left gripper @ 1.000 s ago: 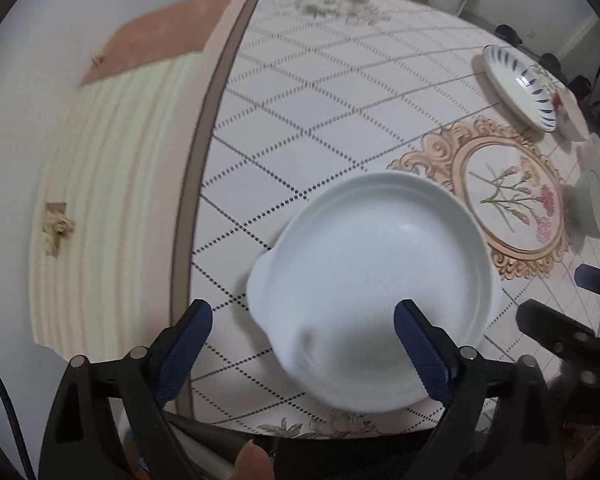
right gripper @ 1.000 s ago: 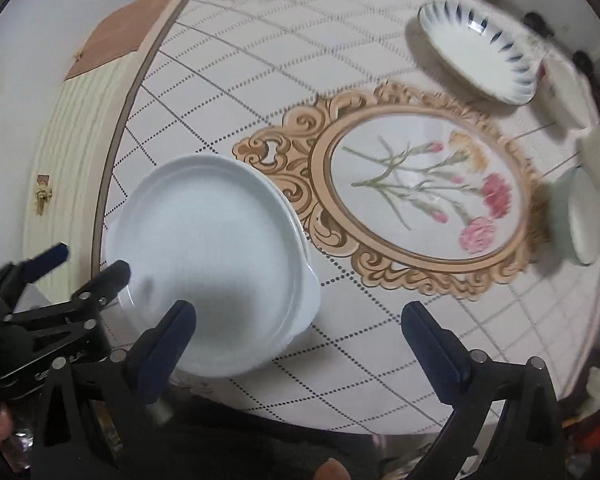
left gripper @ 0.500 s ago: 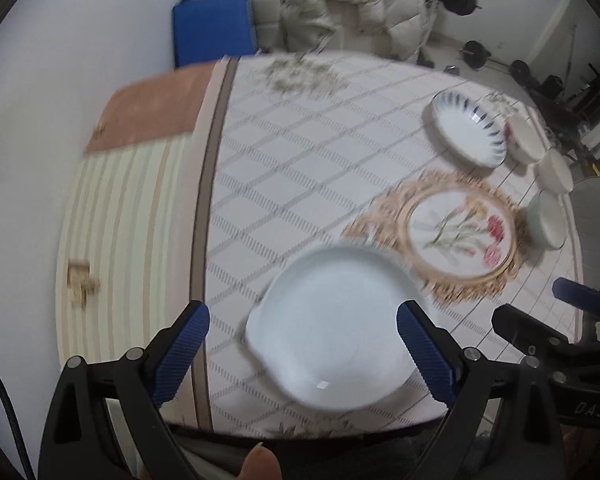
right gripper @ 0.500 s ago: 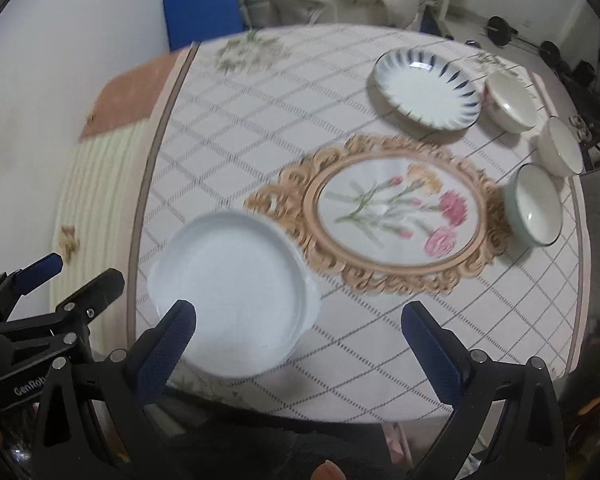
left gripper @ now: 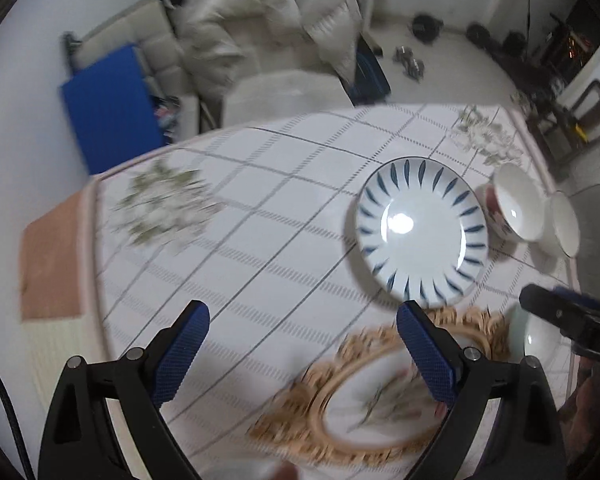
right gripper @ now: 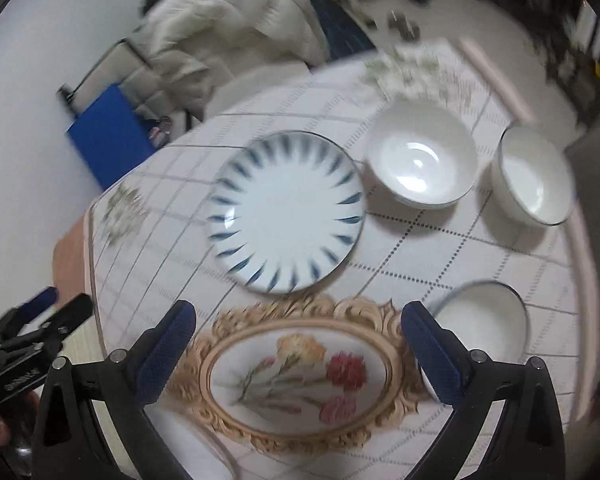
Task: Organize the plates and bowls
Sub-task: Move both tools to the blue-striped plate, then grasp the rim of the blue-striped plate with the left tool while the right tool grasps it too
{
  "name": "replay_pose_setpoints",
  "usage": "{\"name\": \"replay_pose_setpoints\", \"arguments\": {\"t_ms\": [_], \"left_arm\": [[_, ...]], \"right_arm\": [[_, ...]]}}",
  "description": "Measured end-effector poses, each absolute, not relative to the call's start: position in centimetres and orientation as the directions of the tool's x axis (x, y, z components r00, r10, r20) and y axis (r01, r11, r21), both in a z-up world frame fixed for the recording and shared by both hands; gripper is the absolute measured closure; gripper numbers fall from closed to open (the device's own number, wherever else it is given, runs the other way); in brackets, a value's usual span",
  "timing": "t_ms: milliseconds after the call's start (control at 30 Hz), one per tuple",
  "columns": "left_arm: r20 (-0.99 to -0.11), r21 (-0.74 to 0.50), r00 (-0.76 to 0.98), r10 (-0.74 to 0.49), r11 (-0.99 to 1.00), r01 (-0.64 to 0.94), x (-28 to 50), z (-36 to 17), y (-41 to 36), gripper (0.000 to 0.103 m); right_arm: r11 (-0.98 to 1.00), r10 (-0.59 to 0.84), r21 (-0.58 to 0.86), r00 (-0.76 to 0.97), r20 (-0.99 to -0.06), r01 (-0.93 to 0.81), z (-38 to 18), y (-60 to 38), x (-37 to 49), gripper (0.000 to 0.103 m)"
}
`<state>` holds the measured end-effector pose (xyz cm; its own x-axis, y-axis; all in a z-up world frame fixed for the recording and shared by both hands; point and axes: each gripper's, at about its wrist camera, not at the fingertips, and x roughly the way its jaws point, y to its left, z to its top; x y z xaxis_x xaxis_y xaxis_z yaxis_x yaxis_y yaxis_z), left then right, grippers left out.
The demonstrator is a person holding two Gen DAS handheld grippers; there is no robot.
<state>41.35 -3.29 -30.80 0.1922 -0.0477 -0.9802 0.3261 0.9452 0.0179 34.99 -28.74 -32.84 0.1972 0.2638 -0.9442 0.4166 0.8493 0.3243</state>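
Observation:
A white plate with blue streaks lies on the checked tablecloth, also in the left wrist view. Right of it stand a white bowl and a second white bowl. A third bowl sits by the right finger of my right gripper. My left gripper is open and empty, above the cloth, near side and left of the plate. My right gripper is open and empty, above the flower medallion. The white handled plate shows only as a blurred sliver at the bottom edge.
The table ends at a rounded far edge. Beyond it stand a sofa with a pale quilt and a blue panel. Weights lie on the floor. The right gripper shows at the right edge of the left wrist view.
Both grippers have lifted and swung forward and right, away from the white handled plate, toward the blue-streaked plate and the bowls. Both stay open.

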Motion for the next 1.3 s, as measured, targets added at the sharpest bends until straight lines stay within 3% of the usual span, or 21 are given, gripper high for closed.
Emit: {"name": "replay_pose_setpoints", "arguments": {"t_ms": [133,200,267,333,400,533,600,667,833,1300], "left_arm": [[-0.994,-0.038,0.083,-0.072,0.933,0.358,46.1,-35.7,-7.4,0.009],[-0.996,-0.058,0.048,-0.081,0.928,0.367,47.8,-37.6,-8.7,0.016],[-0.997,-0.069,0.015,-0.081,0.926,0.37,49.4,-39.4,-9.7,0.032],[-0.996,-0.083,-0.017,-0.083,0.927,0.366,50.7,-40.9,-10.5,0.039],[-0.996,-0.085,-0.035,-0.078,0.921,0.379,51.5,-42.0,-11.1,0.04],[-0.994,-0.109,-0.072,-0.086,0.901,0.42,51.9,-43.5,-12.5,0.056],[-0.99,-0.141,-0.074,-0.121,0.892,0.43,51.9,-43.4,-13.0,0.069],[-0.994,-0.113,-0.055,-0.099,0.883,0.455,51.7,-43.1,-13.7,0.071],[-0.997,-0.072,-0.004,-0.079,0.886,0.458,51.0,-41.9,-13.3,0.085],[-0.994,-0.097,0.009,-0.112,0.898,0.429,45.5,-39.1,-9.2,0.086]], "right_arm": [[0.757,0.356,0.368,0.132,-0.925,0.54,-38.6,-32.0,37.1,0.009],[0.741,0.375,0.37,0.112,-0.92,0.56,-40.4,-32.5,37.7,0.018],[0.725,0.4,0.376,0.092,-0.912,0.578,-42.2,-32.7,38.1,0.028],[0.701,0.43,0.393,0.087,-0.899,0.596,-43.7,-32.7,38.4,0.031],[0.687,0.443,0.401,0.088,-0.892,0.606,-44.6,-32.9,38.9,0.035],[0.681,0.456,0.405,0.08,-0.886,0.61,-45.9,-32.9,39.7,0.046],[0.689,0.469,0.42,0.079,-0.88,0.59,-46.2,-32.6,40.3,0.07],[0.716,0.433,0.38,0.054,-0.9,0.586,-46.3,-32.5,40.4,0.083],[0.739,0.421,0.383,0.064,-0.905,0.553,-45.9,-32.4,40.0,0.085],[0.772,0.438,0.403,0.048,-0.898,0.492,-43.2,-31.0,38.5,0.088]]}}
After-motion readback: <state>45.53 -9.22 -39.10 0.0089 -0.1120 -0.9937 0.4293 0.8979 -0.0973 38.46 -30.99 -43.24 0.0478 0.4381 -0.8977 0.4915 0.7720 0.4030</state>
